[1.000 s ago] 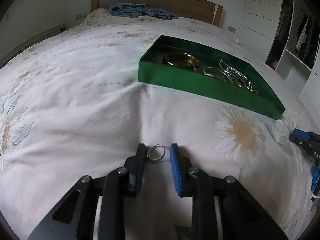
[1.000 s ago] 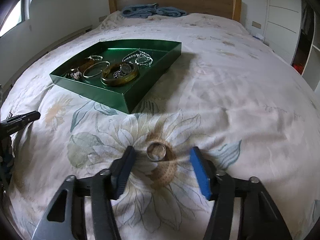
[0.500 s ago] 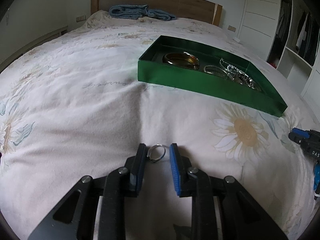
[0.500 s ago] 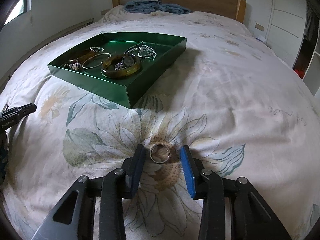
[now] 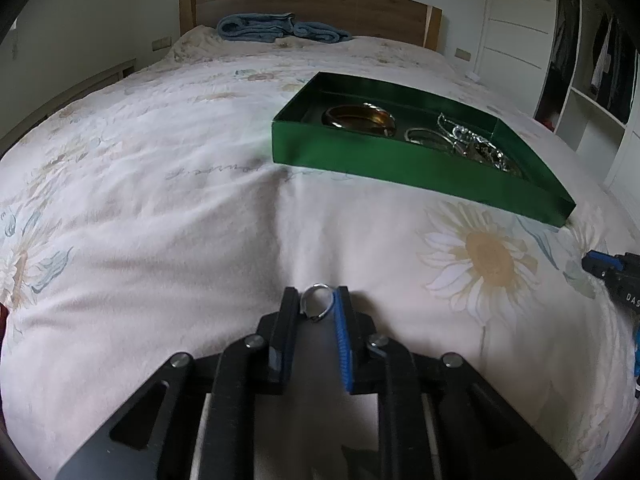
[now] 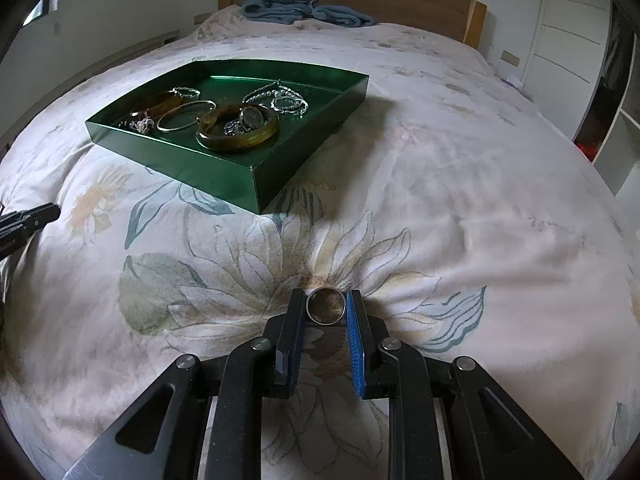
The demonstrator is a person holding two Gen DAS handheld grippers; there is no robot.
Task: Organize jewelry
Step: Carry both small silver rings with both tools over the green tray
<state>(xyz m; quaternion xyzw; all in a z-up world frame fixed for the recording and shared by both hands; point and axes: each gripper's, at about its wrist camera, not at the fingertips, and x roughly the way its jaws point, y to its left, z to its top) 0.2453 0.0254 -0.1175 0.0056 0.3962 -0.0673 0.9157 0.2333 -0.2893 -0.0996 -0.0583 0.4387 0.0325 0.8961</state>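
At lower centre, the thin ring (image 5: 316, 307) is being pinched by the just-closed left hand-held gripper (image 5: 316, 308); the band ring (image 6: 325, 305) by the right hand-held gripper (image 6: 326, 306), on the bed (image 6: 460, 184). Both are being readied for the green tray (image 6: 256, 188).

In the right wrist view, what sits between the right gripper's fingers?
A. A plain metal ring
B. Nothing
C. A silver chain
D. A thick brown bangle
A: a plain metal ring sits between the right gripper fingers, whose jaws have just been closing and now touch it on both sides, while the bangle and chains lie in the green tray.
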